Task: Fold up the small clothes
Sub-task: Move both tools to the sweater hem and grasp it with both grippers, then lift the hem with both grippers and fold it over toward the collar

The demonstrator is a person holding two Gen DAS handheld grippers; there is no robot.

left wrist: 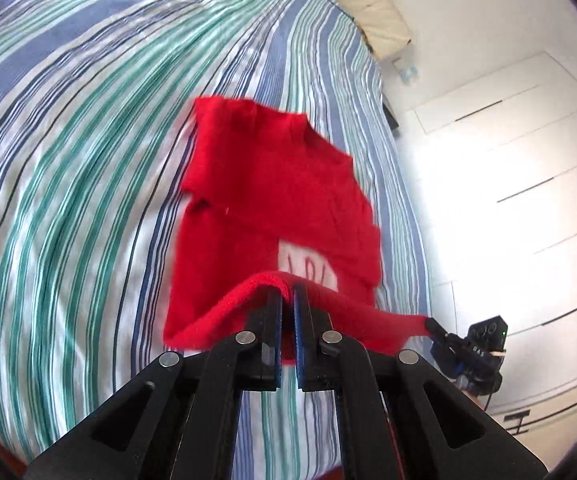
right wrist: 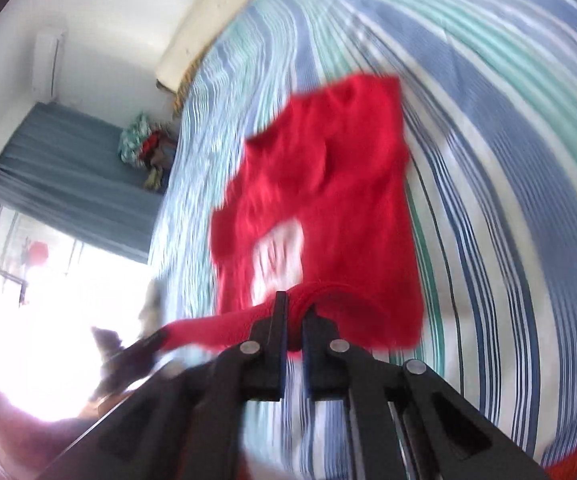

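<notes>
A small red knitted sweater (left wrist: pixel 272 196) with a white patch on its front hangs over the striped bed (left wrist: pixel 68 160), its near hem lifted. My left gripper (left wrist: pixel 289 292) is shut on that hem, the ribbed edge pinched between its jaws. The right gripper (left wrist: pixel 434 326) shows at the right end of the same hem, gripping it. In the right wrist view the sweater (right wrist: pixel 328 184) is blurred, and my right gripper (right wrist: pixel 295 306) is shut on a bunched part of the hem. The left gripper (right wrist: pixel 156 338) shows there as a dark blur at the hem's left end.
The bed sheet (right wrist: pixel 508 160) has blue, green and white stripes. A cream headboard (left wrist: pixel 364 4) runs along the far side. White cupboard doors (left wrist: pixel 528 160) stand to the right of the bed. A pile of clothes (right wrist: pixel 144 146), a blue curtain and a bright window lie to the left.
</notes>
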